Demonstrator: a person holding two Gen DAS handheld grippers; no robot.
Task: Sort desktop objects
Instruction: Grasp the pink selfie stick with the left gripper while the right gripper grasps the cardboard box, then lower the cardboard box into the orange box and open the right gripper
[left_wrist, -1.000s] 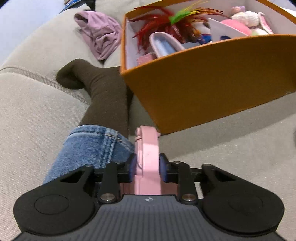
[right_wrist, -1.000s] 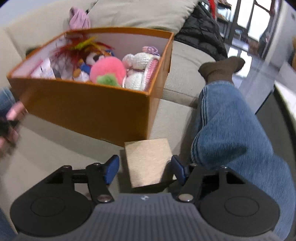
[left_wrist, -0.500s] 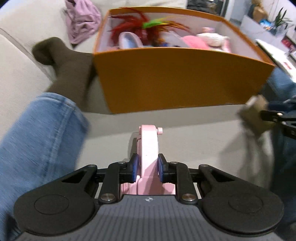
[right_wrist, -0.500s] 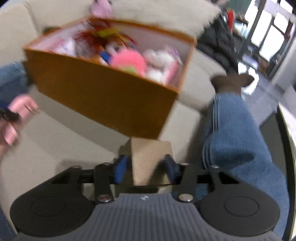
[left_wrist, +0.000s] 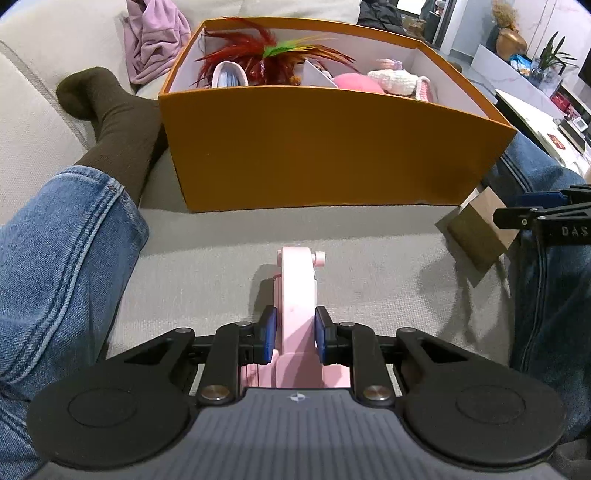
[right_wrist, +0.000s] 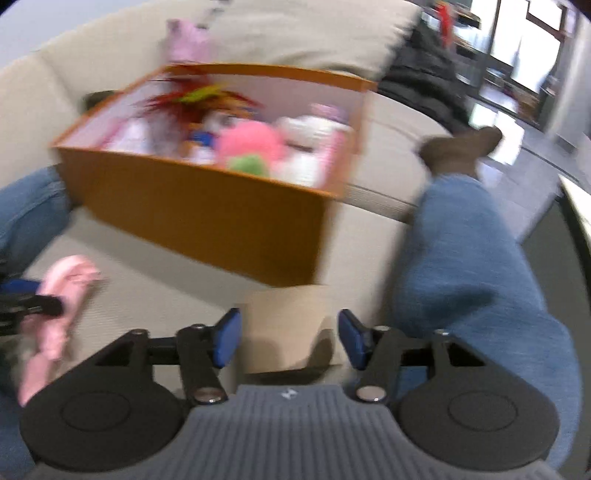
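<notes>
My left gripper (left_wrist: 295, 334) is shut on a pink plastic object (left_wrist: 297, 291) and holds it above the sofa seat in front of the orange box (left_wrist: 332, 147). The box holds red feathers (left_wrist: 266, 55), a pink plush (left_wrist: 356, 82) and other toys. My right gripper (right_wrist: 290, 341) has its blue pads spread wide with a brown cardboard piece (right_wrist: 286, 332) between them; the view is blurred, and I cannot tell whether the pads touch it. The cardboard piece (left_wrist: 476, 229) and the right gripper also show at the right of the left wrist view.
The person's jeans legs (left_wrist: 55, 277) (right_wrist: 472, 280) and brown socks (left_wrist: 110, 110) flank the box on the beige sofa (left_wrist: 369, 277). A purple cloth (left_wrist: 151, 40) lies behind the box. A dark jacket (right_wrist: 424, 74) lies further back.
My right gripper's jaws have spread wider around the cardboard piece and the view has pulled back from the box. My left gripper has pulled back with the pink object still held.
</notes>
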